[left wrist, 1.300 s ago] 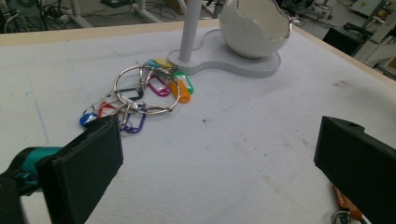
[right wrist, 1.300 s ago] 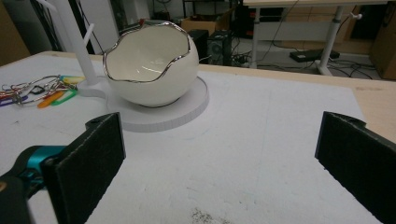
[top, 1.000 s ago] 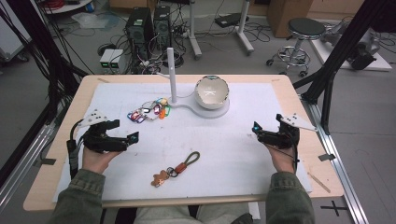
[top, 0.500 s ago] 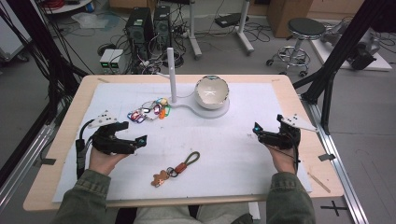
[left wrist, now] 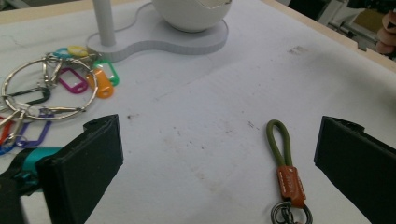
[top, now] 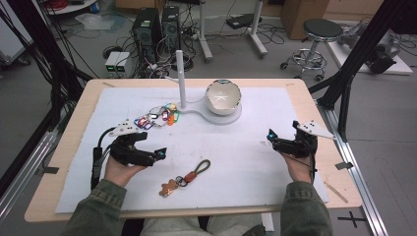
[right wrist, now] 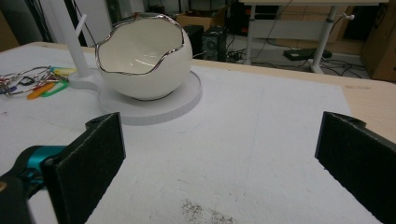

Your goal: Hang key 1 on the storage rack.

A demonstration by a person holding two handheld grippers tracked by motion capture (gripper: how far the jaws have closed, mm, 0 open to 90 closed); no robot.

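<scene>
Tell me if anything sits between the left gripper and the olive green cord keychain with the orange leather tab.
Nothing visible does. The left gripper has its jaws open, and only bare white mat lies between it and the olive green cord keychain. The bunch of coloured key tags lies off to the side.

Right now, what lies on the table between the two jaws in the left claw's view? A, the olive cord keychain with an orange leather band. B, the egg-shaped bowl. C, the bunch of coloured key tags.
A: the olive cord keychain lies between the open jaws of the left claw, while the key tags sit off to the left and the bowl farther back.
</scene>
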